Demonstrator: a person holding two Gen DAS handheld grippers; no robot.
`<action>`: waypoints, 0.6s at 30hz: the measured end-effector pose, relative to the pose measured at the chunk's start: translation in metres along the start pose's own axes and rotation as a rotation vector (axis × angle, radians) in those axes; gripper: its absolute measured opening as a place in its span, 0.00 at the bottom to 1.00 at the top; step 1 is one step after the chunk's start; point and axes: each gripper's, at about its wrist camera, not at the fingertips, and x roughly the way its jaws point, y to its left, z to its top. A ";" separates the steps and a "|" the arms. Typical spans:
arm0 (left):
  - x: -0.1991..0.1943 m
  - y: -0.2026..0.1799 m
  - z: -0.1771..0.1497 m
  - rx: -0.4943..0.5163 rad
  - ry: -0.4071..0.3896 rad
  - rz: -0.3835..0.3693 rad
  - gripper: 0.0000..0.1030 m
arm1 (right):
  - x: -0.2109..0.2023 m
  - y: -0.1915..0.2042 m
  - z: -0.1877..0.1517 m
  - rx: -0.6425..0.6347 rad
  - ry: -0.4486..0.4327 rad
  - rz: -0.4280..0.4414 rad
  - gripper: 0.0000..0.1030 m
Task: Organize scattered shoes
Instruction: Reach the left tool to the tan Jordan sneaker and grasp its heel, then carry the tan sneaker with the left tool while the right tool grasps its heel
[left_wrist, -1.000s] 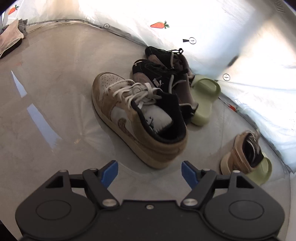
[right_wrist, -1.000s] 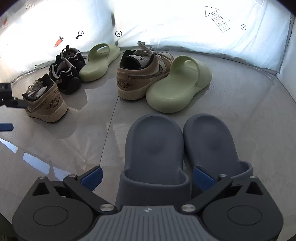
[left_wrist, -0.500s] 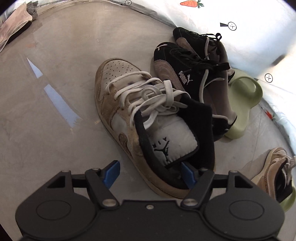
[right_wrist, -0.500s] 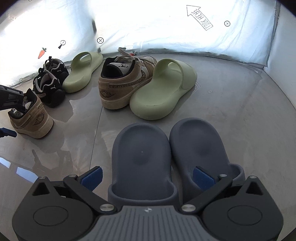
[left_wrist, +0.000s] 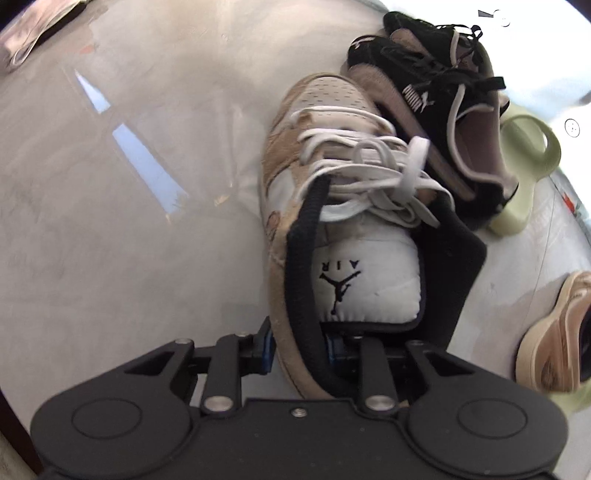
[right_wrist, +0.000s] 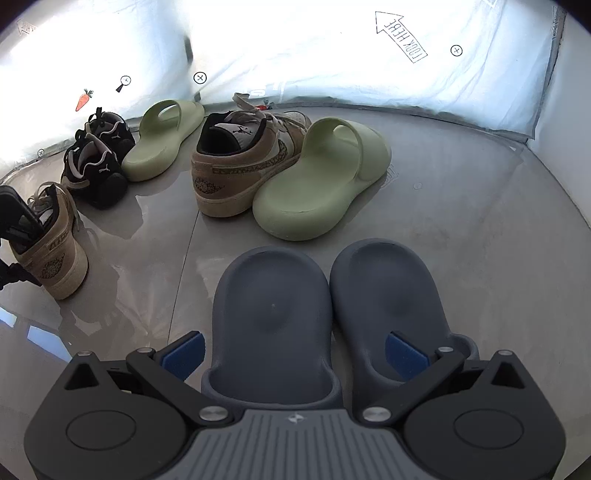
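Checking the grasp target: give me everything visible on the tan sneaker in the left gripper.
The tan sneaker is a low-top with suede-look tan panels, a white perforated toe, loose white laces, black collar lining and a white tongue printed AIR. It stands upright on the grey floor, toe away from the camera, beside the black sneakers. The left gripper has just been closing and now pinches its collar wall.

Glossy grey floor (right_wrist: 480, 258), white printed sheet (right_wrist: 295, 44) along its far edge, crumpled cloth (left_wrist: 33, 33) on the floor's far left corner

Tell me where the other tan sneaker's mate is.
In the right wrist view, the second tan sneaker stands centre-back, heel toward the camera, between two green slides and touching the nearer, right-hand one.
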 end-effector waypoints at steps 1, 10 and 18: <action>-0.003 0.009 -0.010 0.001 0.010 -0.002 0.23 | -0.001 -0.001 -0.001 -0.005 0.000 0.004 1.00; -0.026 0.059 -0.120 0.067 0.092 0.014 0.23 | -0.010 0.000 -0.017 -0.099 0.011 0.067 1.00; -0.033 0.054 -0.174 0.151 0.132 -0.018 0.32 | -0.021 0.003 -0.030 -0.207 0.000 0.146 1.00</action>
